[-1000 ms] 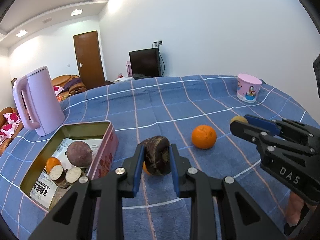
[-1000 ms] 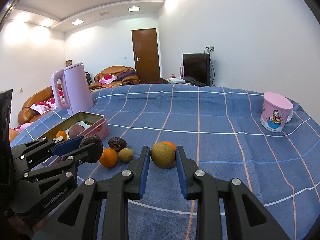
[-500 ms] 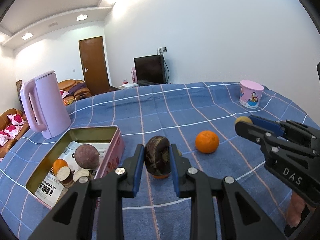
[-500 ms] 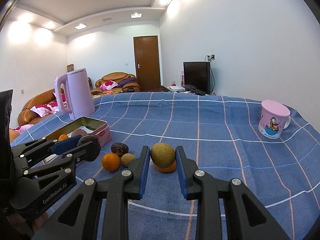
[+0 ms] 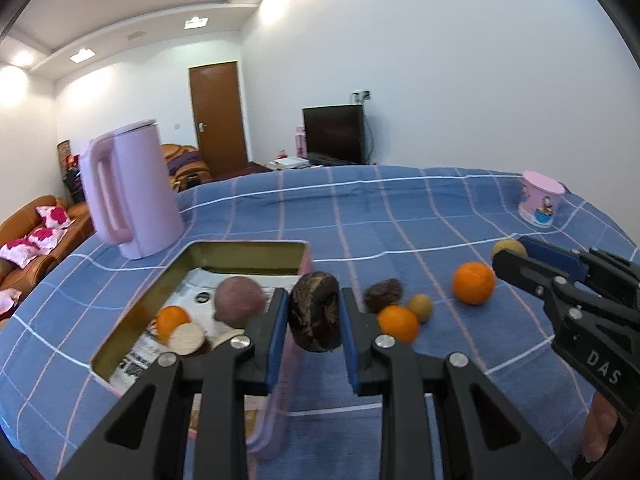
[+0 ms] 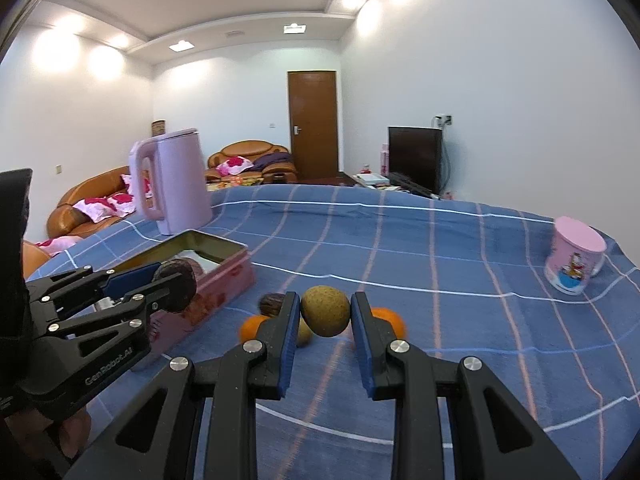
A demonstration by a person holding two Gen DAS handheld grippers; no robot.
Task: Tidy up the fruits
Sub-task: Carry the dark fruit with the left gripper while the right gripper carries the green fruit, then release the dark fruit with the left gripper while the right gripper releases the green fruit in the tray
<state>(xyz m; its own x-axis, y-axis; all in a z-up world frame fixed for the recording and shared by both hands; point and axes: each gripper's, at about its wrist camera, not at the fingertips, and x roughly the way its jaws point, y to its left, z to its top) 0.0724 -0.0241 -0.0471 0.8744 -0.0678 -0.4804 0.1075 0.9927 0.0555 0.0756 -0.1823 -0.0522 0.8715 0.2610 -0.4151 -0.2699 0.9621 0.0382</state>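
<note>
Left gripper (image 5: 314,316) clamped on dark fruit (image 5: 315,316), held above tin's (image 5: 244,246) right wall. Right gripper (image 6: 325,316) clamped on green fruit (image 6: 325,315), right of tin, above loose oranges (image 5: 473,282) on cloth (image 5: 400,216).

A dark wrinkled fruit (image 5: 315,316) is clamped between the left claw's (image 5: 314,322) pads, above the tin's (image 5: 244,246) near corner. A greenish-brown round fruit (image 6: 325,311) is gripped in the right claw (image 6: 325,320). Beyond them, two oranges (image 5: 473,282), a small greenish fruit (image 5: 420,307) and, seemingly, another dark fruit (image 5: 383,290) are seen.
</note>
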